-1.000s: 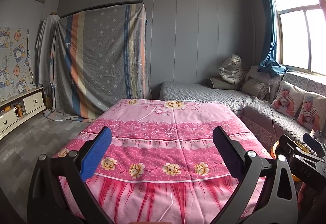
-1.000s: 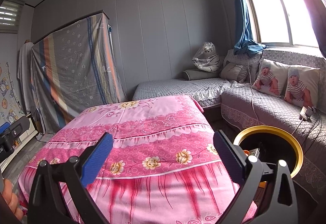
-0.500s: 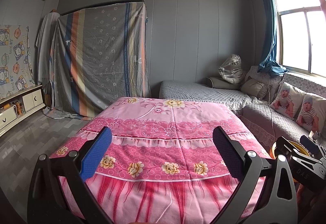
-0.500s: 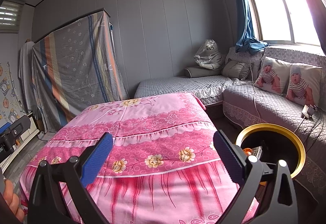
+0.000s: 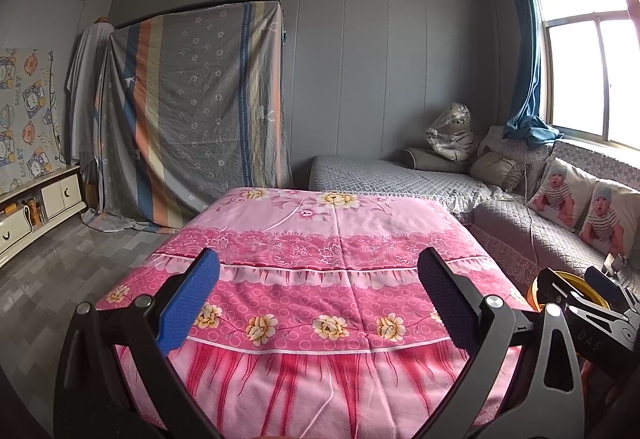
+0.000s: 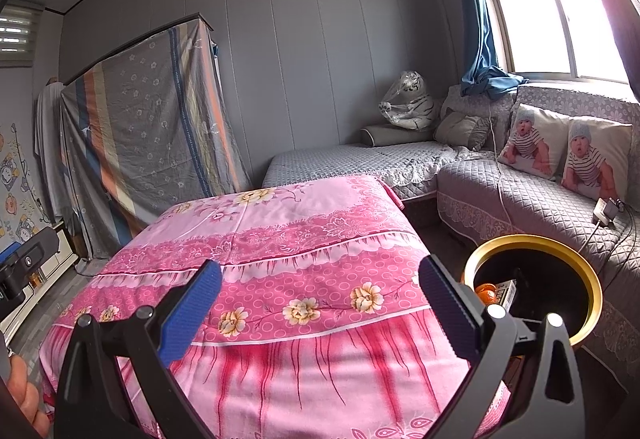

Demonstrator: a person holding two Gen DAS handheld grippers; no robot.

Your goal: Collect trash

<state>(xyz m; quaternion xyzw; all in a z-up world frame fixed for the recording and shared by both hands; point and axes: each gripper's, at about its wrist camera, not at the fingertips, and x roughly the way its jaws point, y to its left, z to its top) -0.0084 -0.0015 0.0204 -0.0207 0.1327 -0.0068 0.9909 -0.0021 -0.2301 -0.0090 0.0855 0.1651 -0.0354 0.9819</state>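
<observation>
Pink floral cloth (image 5: pixel 340 271) covers the table that fills the middle of both wrist views, its surface flat and its red-streaked fringe hanging over the near edge. Left gripper (image 5: pixel 318 293) hovers above that near edge with its blue-padded fingers (image 5: pixel 188 301) spread wide and nothing between them. Right gripper (image 6: pixel 320 295) stands the same way, released and empty, its pads apart over the front of the cloth.

Just beside the table's right corner, on the floor, sits a trash bin (image 6: pixel 592 287) with a gold rim and a dark inside. In the right wrist view some trash lies within it: an orange peel (image 6: pixel 486 293) touching a small printed box (image 6: pixel 505 291) (possibly a cigarette pack, though the print is too small to read). The right gripper's right finger partly overlaps the bin's left rim in that view. From the left wrist view only a sliver of the bin's rim shows, behind the right gripper's black frame.

Beyond the table, a grey quilted sofa (image 6: pixel 540 199) runs along the window wall with two baby-print cushions (image 6: pixel 564 155), and a plastic-wrapped tiger toy (image 6: pixel 408 101) sits at the far corner. A striped sheet (image 5: pixel 192 119) drapes over a wardrobe on the left.
</observation>
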